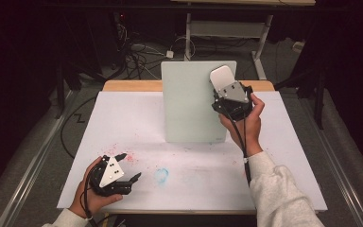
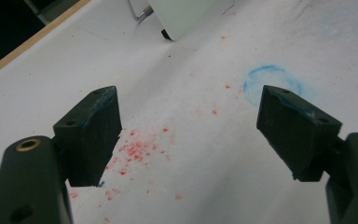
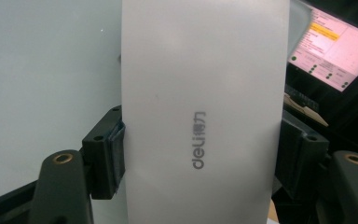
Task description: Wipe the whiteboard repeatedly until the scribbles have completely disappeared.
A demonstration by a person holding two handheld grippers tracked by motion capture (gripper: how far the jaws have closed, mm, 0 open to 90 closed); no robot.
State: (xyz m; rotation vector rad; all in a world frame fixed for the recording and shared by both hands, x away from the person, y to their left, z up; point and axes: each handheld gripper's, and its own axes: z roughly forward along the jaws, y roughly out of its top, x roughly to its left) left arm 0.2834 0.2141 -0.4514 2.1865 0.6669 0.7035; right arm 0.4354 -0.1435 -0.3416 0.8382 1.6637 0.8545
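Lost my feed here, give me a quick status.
Right gripper shut on white eraser, raised against upright whiteboard. Left gripper open, empty, low over red and blue smudges. Nothing in the way.

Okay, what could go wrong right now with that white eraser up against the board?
1. The right claw grips the white eraser by its lower end, so pressing could make it pivot or slip.
2. The upright board stands on a small foot, so a hard push near its top corner might tip it backward.
3. The left claw hangs open over the red crumbs, steadying nothing.
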